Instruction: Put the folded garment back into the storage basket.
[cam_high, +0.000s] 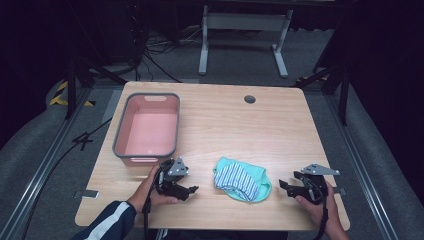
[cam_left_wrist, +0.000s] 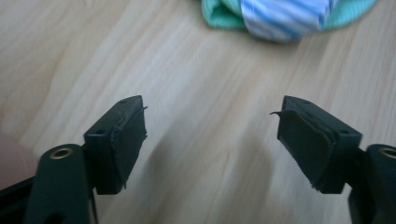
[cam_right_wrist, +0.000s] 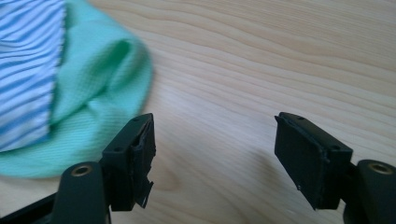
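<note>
A crumpled cloth (cam_high: 242, 180), mint green with a blue-and-white striped part, lies on the wooden table (cam_high: 240, 125) near its front edge. My left gripper (cam_high: 189, 191) rests to the cloth's left, open, jaws wide apart over bare wood. In the left gripper view the cloth (cam_left_wrist: 285, 16) sits ahead at the top, beyond the open gripper (cam_left_wrist: 210, 135). My right gripper (cam_high: 285, 186) is to the cloth's right, open and empty. In the right gripper view the cloth (cam_right_wrist: 70, 88) lies at the left, just beside the left jaw of the gripper (cam_right_wrist: 215, 154).
A pink bin with a grey rim (cam_high: 120, 142) stands empty at the table's left, just behind my left hand. A round cable hole (cam_high: 250, 99) sits near the far edge. A white frame (cam_high: 245, 30) stands on the floor beyond the table.
</note>
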